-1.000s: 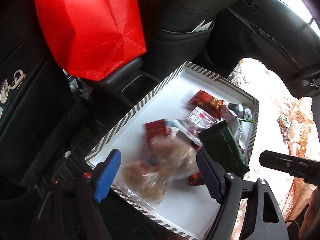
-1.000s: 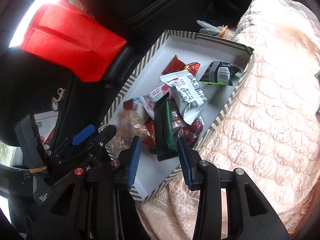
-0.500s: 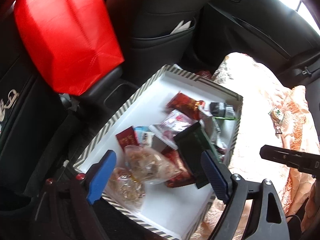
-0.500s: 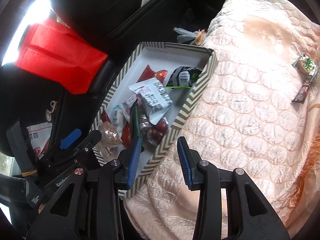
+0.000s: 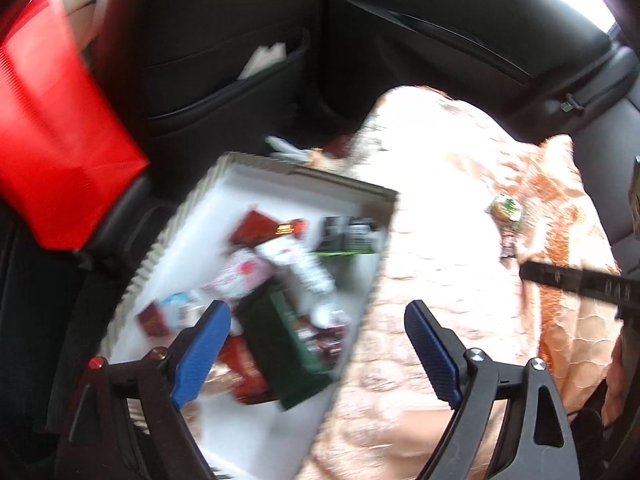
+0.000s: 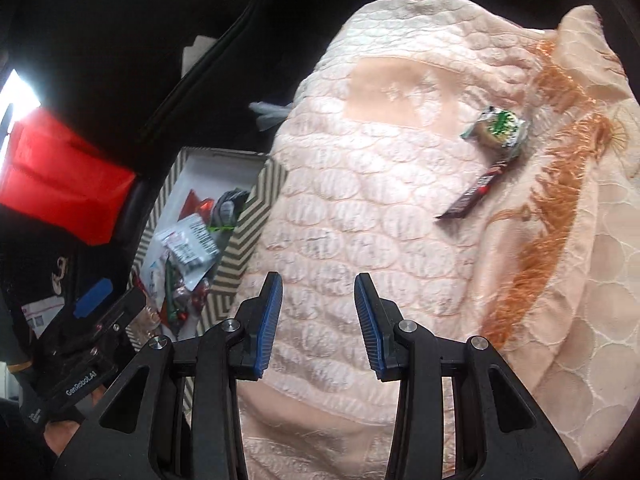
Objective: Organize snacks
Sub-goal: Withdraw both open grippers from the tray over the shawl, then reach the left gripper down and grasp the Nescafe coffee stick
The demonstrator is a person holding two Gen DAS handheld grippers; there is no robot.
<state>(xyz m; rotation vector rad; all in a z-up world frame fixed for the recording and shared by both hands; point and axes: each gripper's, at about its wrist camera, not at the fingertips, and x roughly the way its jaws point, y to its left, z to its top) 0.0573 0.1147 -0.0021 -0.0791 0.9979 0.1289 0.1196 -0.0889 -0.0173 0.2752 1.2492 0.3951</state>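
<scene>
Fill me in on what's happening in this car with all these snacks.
A person with a gripper in each hand is sorting snacks on a car seat. Most packets lie in the striped box. Two remain out on the peach blanket: a green-and-white packet and a dark bar. The right gripper and left gripper are both open and empty.

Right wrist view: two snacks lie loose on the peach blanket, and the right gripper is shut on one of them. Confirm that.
Not quite. The right wrist view shows the right gripper open and empty above the peach blanket; the round green-and-white snack and dark bar do lie loose there.
</scene>
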